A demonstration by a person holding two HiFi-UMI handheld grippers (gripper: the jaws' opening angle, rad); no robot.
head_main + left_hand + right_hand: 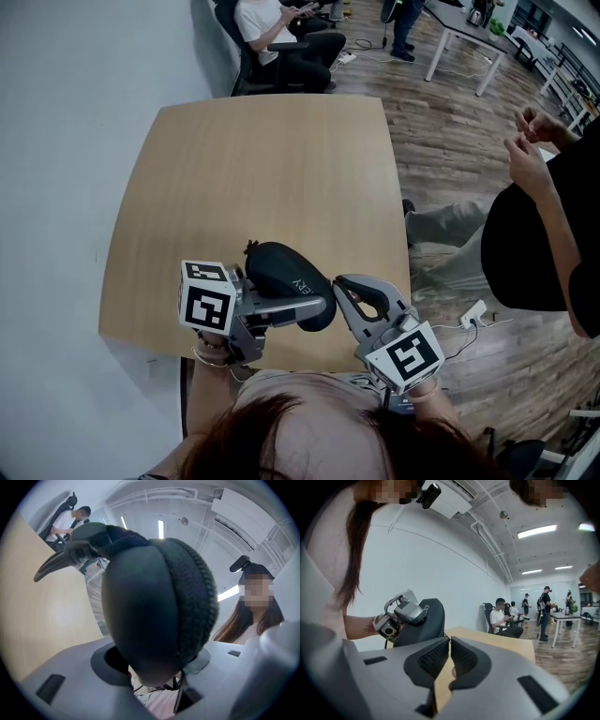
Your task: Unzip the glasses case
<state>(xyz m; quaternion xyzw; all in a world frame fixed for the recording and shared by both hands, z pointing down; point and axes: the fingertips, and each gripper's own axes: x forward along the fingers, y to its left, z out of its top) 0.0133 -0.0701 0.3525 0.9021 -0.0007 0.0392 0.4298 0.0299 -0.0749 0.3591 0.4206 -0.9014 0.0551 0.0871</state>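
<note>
While the glasses case (286, 277) is clamped between the jaws of the left gripper (309, 309), it is held clear above the table (253, 159), over the table's near edge. The case is black and rounded. It is gripped by the part nearest that edge, and its other end is pointed in over the table top. In the left gripper view the zip (190, 597) is seen as a closed ribbed line run along the seam of the case, and a dark curved tab (58, 564) is seen at the end farthest in over the table. The right gripper (342, 286) is held at the table's near right corner, with its tips brought up to the end of the case that lies nearest that corner. Its jaws are closed together, pad against pad at the tips; whether the zip's pull is caught between them cannot be made out. A seated person (277, 28) is seen beyond the table's far edge, and a person in a black top (534, 244) is seen off the table's right side, over the wooden floor (441, 141).
</note>
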